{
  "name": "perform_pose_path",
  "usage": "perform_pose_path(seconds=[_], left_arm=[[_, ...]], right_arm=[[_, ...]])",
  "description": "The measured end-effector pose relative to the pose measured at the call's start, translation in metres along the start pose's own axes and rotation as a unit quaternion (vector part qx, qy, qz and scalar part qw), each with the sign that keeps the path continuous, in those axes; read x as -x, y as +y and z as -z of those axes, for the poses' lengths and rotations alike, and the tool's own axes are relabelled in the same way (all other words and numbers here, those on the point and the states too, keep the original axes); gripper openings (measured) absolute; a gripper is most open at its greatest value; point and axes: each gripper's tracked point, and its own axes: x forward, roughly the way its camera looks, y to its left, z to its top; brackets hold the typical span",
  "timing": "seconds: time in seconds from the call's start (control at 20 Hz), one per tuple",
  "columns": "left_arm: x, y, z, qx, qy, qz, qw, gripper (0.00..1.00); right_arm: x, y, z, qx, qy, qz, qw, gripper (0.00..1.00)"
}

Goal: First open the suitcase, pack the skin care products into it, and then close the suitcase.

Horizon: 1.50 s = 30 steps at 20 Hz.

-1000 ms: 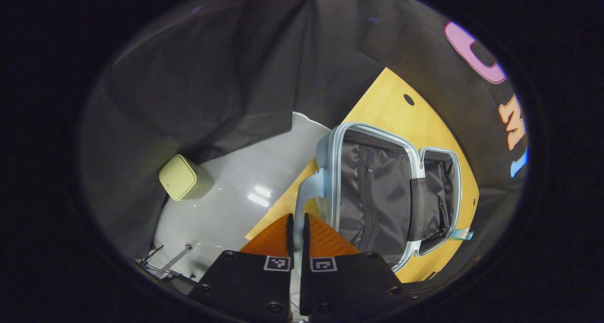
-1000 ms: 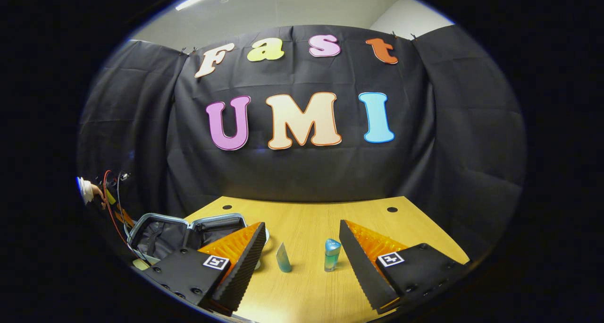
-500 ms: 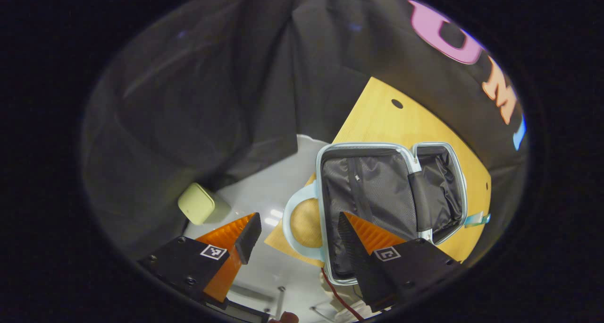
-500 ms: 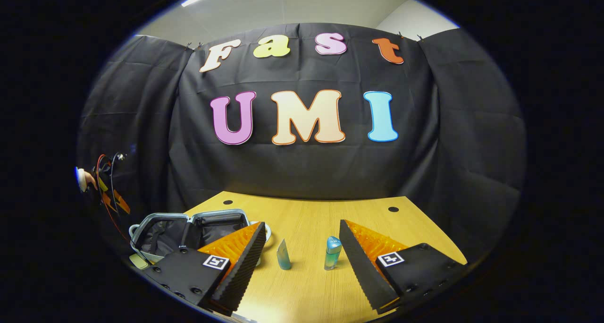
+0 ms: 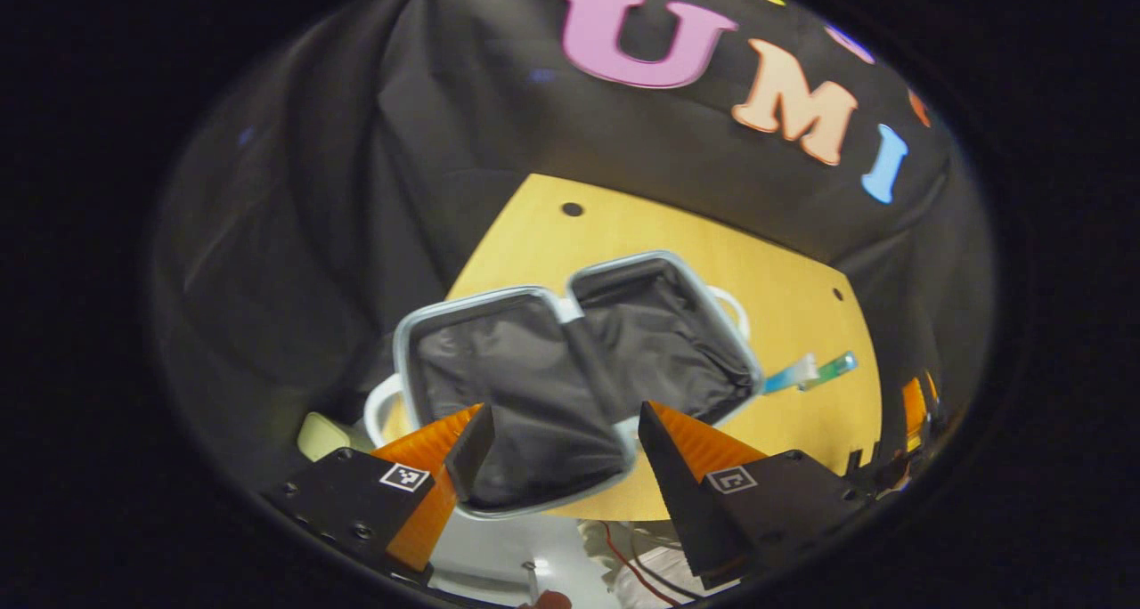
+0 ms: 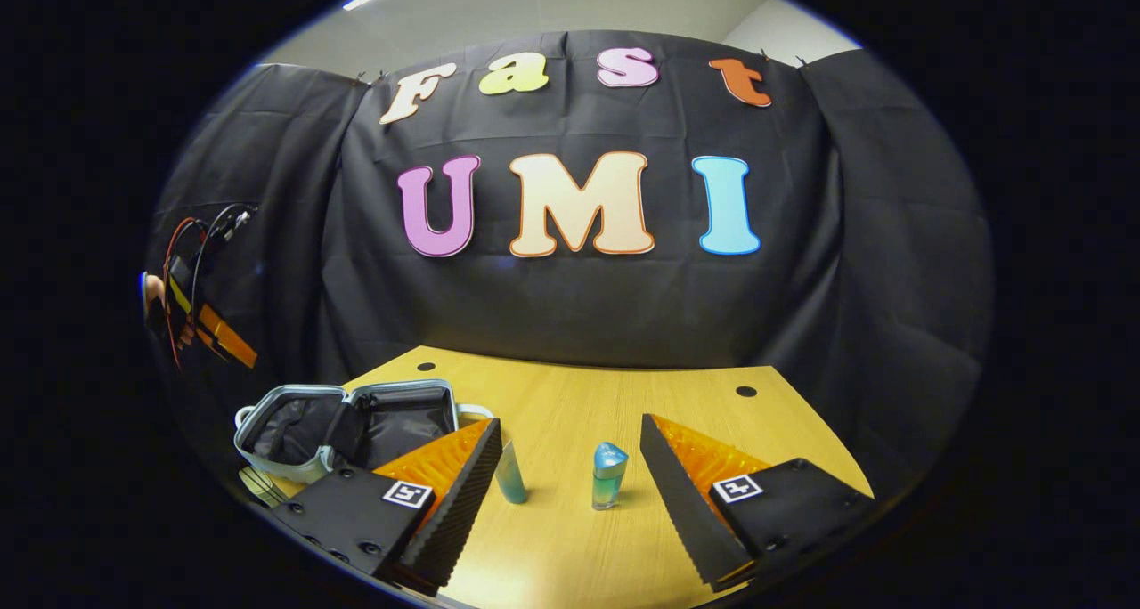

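Suitcase (image 5: pixel 570 360): lies open on the wooden table (image 5: pixel 784 297), both dark-lined halves spread flat at the table's left end.
Skin care products: two bluish bottles, a slim one (image 6: pixel 511 484) and a capped one (image 6: pixel 608 475), stand on the table to the right of the suitcase.
Left gripper (image 5: pixel 557 444): fingers apart, empty, hanging above the suitcase's near half.
Right gripper (image 6: pixel 570 484): fingers spread wide, empty, low over the table, with both bottles ahead between them.
Progress: opening looks done; packing both bottles and closing remain.
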Motion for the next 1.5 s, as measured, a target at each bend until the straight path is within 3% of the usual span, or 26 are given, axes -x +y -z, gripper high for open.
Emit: perform_pose_path(seconds=[0.3, 0.5, 0.7, 0.9, 1.2, 1.3, 1.45, 1.5], left_arm=[[-0.031, -0.153, 0.023, -0.068, 0.015, 0.101, 0.992, 0.96], [-0.072, -0.210, 0.036, -0.086, 0.010, 0.120, 0.989, 0.96], [-0.123, -0.262, 0.034, -0.077, -0.043, 0.128, 0.988, 0.96], [-0.172, -0.292, 0.044, -0.032, -0.075, 0.134, 0.988, 0.96], [-0.226, -0.296, 0.054, -0.036, -0.094, 0.094, 0.990, 0.94], [-0.238, -0.299, 0.057, -0.030, -0.092, 0.091, 0.991, 0.86], [-0.251, -0.298, 0.058, -0.027, -0.093, 0.080, 0.992, 0.61], [-0.255, -0.298, 0.057, -0.023, -0.094, 0.077, 0.992, 0.60]], right_arm=[[-0.036, -0.033, 0.031, -0.010, 0.040, -0.037, 0.998, 0.96], [-0.066, -0.055, 0.051, 0.000, 0.064, -0.060, 0.996, 0.98], [-0.092, -0.062, 0.077, -0.001, 0.089, -0.085, 0.992, 0.98], [-0.106, -0.062, 0.100, 0.002, 0.108, -0.108, 0.988, 0.99], [-0.111, -0.063, 0.128, 0.009, 0.130, -0.124, 0.984, 0.98], [-0.110, -0.069, 0.135, 0.009, 0.138, -0.122, 0.983, 0.98], [-0.107, -0.078, 0.144, 0.012, 0.144, -0.116, 0.983, 0.98], [-0.107, -0.080, 0.146, 0.011, 0.147, -0.115, 0.982, 0.98]])
